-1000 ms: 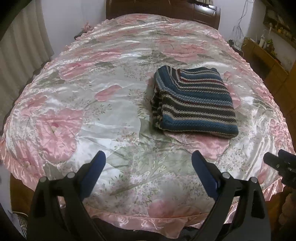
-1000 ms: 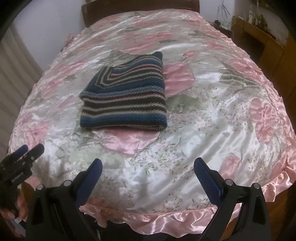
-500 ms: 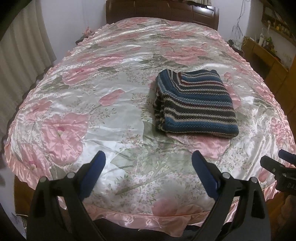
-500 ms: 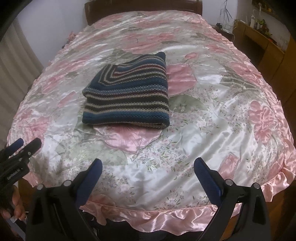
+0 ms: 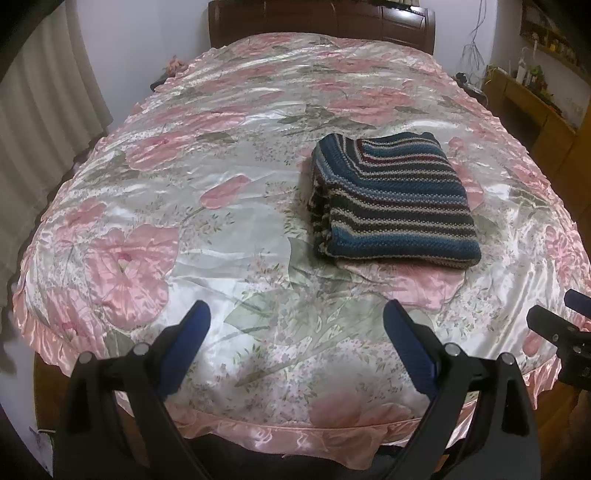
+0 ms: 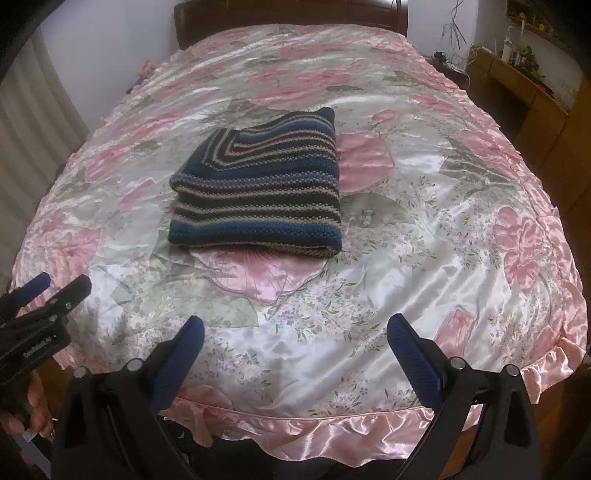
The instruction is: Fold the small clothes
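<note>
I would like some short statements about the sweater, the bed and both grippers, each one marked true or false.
1. The striped sweater lies folded on the floral bedspread. True.
2. The left gripper is shut on the sweater. False: it is open, near the foot of the bed, apart from the sweater.
3. The right gripper is open and holds nothing. True.
4. The sweater is plain red. False: it has blue, dark and beige stripes.
5. A wooden headboard stands at the far end. True.

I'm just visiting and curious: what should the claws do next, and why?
Probably just draw away: the striped knit already lies folded in a neat rectangle on the bedspread, and both the left claw and right claw hang open and empty near the bed's edge.
</note>
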`<control>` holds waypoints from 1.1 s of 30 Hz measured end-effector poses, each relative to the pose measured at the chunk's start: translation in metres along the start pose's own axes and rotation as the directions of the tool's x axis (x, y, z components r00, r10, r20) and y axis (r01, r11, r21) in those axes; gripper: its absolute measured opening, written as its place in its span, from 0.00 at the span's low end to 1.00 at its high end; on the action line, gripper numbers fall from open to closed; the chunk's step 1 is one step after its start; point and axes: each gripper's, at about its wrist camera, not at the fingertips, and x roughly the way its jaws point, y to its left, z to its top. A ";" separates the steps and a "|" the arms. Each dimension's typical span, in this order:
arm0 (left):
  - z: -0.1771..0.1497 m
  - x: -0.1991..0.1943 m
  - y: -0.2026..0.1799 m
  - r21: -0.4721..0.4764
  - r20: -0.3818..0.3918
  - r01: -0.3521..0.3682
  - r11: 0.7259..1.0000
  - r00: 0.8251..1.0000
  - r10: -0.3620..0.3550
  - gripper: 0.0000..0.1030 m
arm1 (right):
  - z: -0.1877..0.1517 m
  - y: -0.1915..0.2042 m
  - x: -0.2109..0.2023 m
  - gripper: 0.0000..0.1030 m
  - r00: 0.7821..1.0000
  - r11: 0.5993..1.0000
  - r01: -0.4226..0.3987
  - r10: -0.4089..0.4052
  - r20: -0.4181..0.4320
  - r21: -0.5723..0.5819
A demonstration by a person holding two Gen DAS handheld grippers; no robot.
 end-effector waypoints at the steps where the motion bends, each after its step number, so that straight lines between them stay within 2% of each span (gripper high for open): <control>1: 0.000 0.001 0.000 -0.001 -0.002 -0.002 1.000 1.000 0.002 0.91 | 0.000 0.000 0.000 0.97 1.000 1.000 0.002 -0.002 0.000 0.000; 33: -0.007 0.008 -0.002 0.013 -0.021 -0.007 1.000 1.000 0.008 0.91 | -0.001 0.001 0.006 0.97 1.000 0.999 0.022 -0.022 0.011 -0.045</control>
